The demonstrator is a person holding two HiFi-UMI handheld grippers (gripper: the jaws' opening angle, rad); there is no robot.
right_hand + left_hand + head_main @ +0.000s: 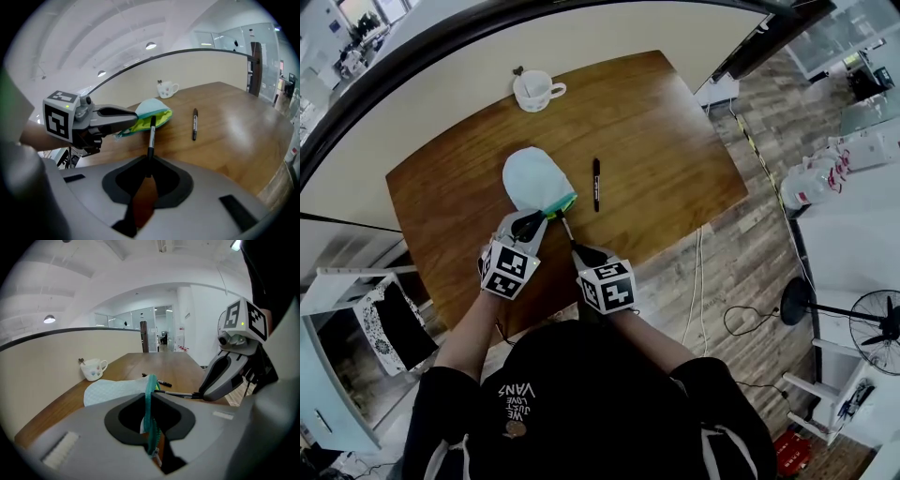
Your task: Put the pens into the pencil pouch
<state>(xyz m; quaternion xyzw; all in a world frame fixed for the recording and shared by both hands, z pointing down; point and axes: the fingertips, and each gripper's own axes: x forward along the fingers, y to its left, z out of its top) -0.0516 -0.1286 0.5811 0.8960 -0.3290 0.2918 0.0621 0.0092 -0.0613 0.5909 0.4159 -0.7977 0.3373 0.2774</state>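
A pale blue pencil pouch [532, 176] lies on the wooden table, its teal-and-yellow mouth [562, 202] turned toward me. My left gripper [528, 225] is shut on the teal zipper edge [150, 394] at that mouth, lifting it slightly. My right gripper [575, 246] is shut on a thin black-tipped pen [151, 136], whose tip points at the pouch's opening [154, 119] and stands just short of it. A second black pen [596, 184] lies flat on the table to the right of the pouch, also visible as the pen [194, 123] in the right gripper view.
A white mug [534, 91] with a spoon stands at the table's far left corner. The wooden table [675, 150] ends close by on the right, with floor, cables and a fan stand [795, 298] beyond it. A curved partition wall [441, 84] backs the table.
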